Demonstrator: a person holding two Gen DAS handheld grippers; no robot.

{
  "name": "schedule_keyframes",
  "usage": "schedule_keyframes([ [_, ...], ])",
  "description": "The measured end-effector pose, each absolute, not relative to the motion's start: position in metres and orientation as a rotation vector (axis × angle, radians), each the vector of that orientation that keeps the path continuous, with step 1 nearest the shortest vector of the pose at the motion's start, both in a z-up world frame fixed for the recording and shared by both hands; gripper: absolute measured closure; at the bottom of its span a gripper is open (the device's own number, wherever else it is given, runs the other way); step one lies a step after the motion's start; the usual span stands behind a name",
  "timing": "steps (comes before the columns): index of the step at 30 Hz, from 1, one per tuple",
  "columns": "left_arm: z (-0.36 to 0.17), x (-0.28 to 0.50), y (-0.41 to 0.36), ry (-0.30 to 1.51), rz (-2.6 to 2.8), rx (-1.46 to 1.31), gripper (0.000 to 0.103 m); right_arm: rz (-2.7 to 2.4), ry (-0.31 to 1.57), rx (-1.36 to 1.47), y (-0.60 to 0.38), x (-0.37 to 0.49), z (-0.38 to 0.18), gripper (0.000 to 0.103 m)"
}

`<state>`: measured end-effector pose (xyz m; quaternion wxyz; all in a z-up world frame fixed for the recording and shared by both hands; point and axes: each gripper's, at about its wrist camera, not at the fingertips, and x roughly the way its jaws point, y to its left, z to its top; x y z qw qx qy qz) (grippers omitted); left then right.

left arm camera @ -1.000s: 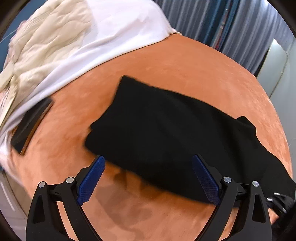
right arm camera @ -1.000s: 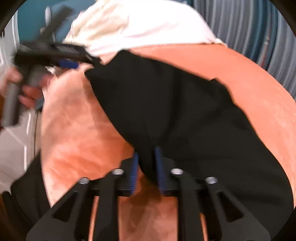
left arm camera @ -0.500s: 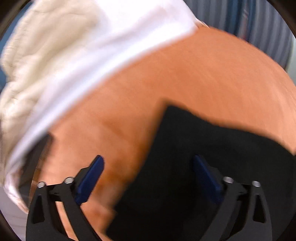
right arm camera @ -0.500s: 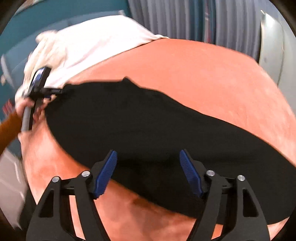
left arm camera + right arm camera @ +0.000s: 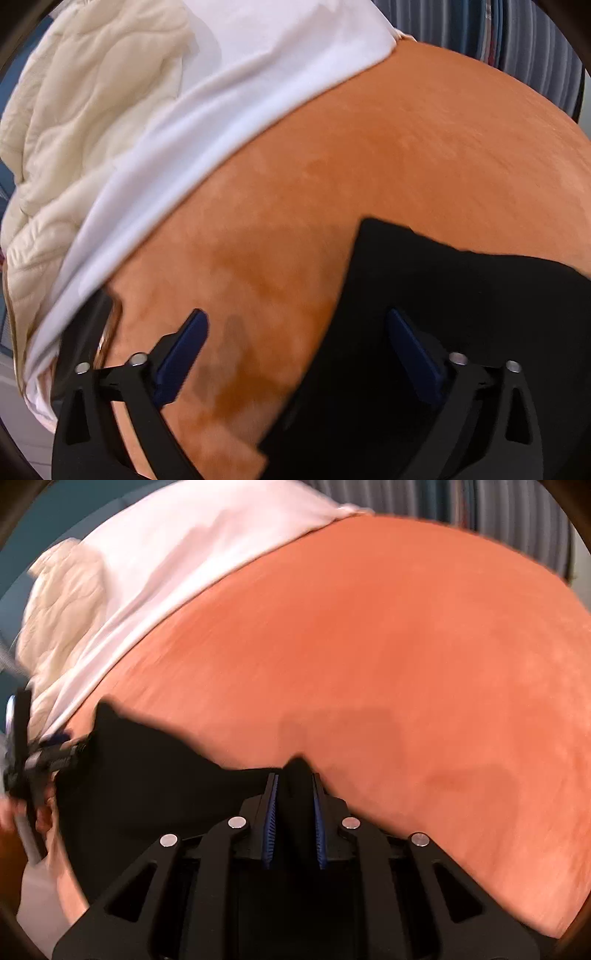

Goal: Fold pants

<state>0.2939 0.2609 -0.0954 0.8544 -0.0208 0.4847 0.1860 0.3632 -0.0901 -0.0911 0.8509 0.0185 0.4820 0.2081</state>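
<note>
While pinching a fold of the black pants (image 5: pixel 155 790), right gripper (image 5: pixel 294 812) just clamped shut at six o'clock; left gripper (image 5: pixel 295 354) spread wide, straddling the pants' nine-o'clock edge.

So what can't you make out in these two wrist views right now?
- Black pants: left wrist view, cut off by the lower and right edges; fold state unclear.
- Pants edge in the right hand-held gripper: right wrist view, hidden behind its fingers.
- Left hand-held gripper: right wrist view, motion-blurred at the frame edge.
</note>
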Motion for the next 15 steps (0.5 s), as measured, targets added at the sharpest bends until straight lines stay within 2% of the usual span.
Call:
schedule_keyframes([
  [2, -0.100, 0.296, 0.260, 1.008, 0.395, -0.046, 0.005, 0.346, 1.009, 0.114, -0.109, 0.377, -0.096, 0.087],
  [3, -0.100, 0.297, 0.260, 1.008, 0.400, -0.049, 0.005, 0.283, 0.975, 0.115, -0.119, 0.373, -0.091, 0.082],
  [5, -0.097, 0.294, 0.261, 0.998, 0.401, -0.052, 0.005, 0.312, 0.928, 0.217, -0.141, 0.359, -0.075, 0.061],
  [6, -0.093, 0.291, 0.261, 0.988, 0.404, -0.049, 0.005, 0.343, 0.875, 0.259, -0.157, 0.338, -0.063, 0.039],
  [7, -0.087, 0.283, 0.261, 0.967, 0.418, -0.035, 0.007, 0.340, 0.827, 0.256, -0.166, 0.322, -0.054, 0.030],
  [8, -0.078, 0.275, 0.260, 0.946, 0.423, -0.019, 0.007, 0.324, 0.774, 0.221, -0.181, 0.293, -0.044, 0.029],
  [11, -0.062, 0.239, 0.241, 0.899, 0.352, 0.029, 0.006, 0.284, 0.794, 0.137, -0.228, 0.218, -0.044, 0.029],
  [15, -0.102, 0.219, 0.223, 0.988, 0.363, 0.206, 0.005, 0.047, 0.868, 0.100, -0.320, 0.129, -0.066, 0.029],
])
